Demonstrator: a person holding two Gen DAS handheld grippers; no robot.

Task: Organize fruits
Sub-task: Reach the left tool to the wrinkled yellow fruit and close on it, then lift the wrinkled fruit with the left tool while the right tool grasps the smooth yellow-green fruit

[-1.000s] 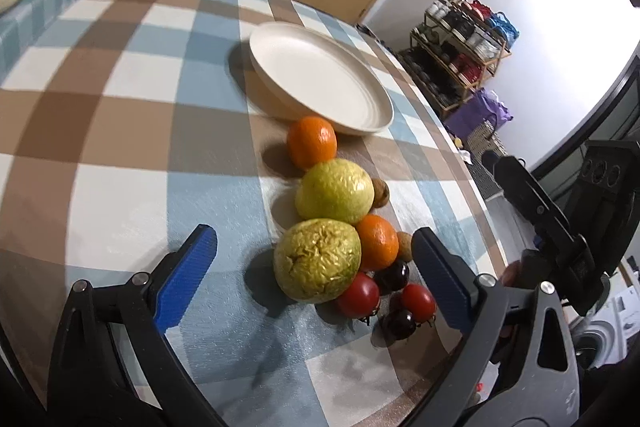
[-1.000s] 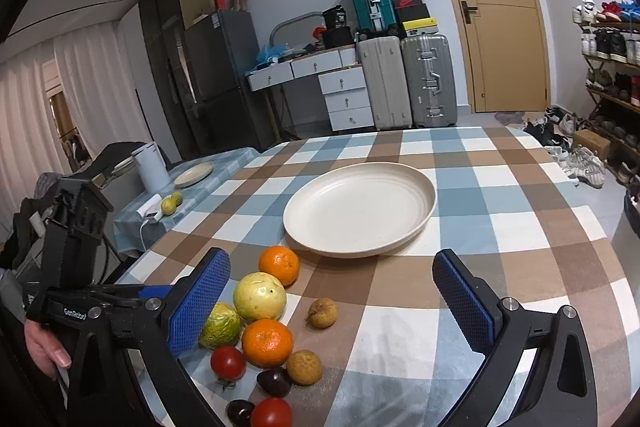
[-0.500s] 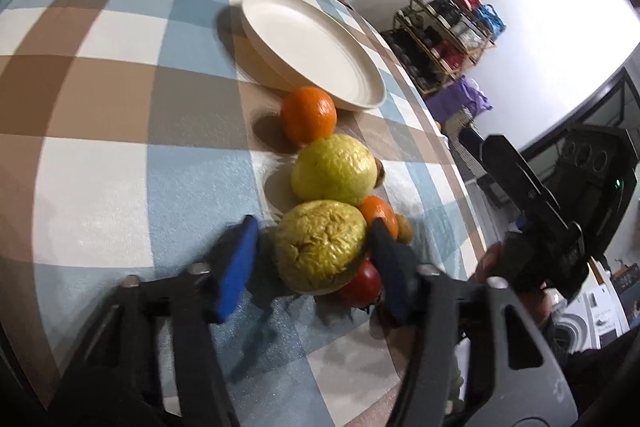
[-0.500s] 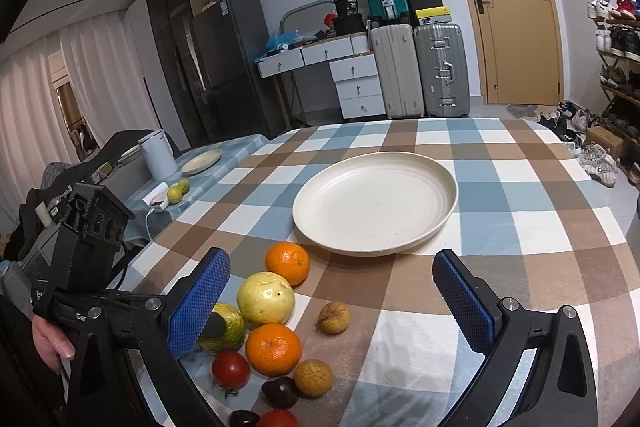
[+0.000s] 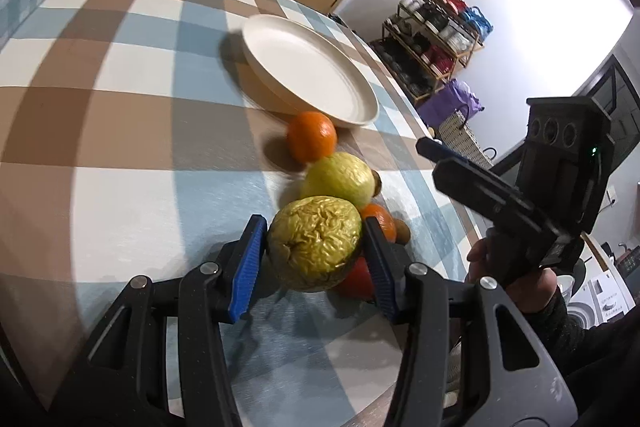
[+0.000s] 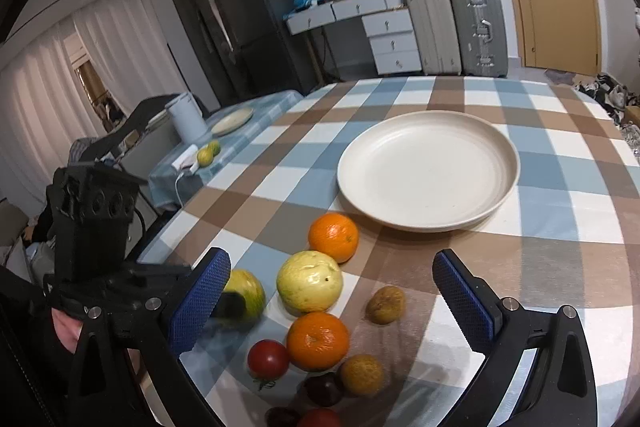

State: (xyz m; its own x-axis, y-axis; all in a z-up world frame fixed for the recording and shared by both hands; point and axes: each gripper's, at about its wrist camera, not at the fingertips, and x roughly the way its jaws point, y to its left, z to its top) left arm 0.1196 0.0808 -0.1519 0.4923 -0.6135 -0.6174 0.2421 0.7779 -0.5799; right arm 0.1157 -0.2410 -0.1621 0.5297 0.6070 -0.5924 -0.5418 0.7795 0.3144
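Observation:
My left gripper is shut on a wrinkled yellow-green fruit at the near end of a fruit pile; the fruit also shows in the right wrist view. Beyond it lie a smooth yellow fruit, an orange, a second orange, a red tomato and small brown and dark fruits. An empty cream plate sits past the pile. My right gripper is open and empty above the pile.
The checked tablecloth covers the table. A side table with a kettle and small plate stands to the left. Suitcases and a door are at the back. A shoe rack stands off the table's right edge.
My left gripper has moved forward and closed its fingers onto the wrinkled yellow-green fruit. My right gripper has stayed open and drifted slightly closer to the pile.

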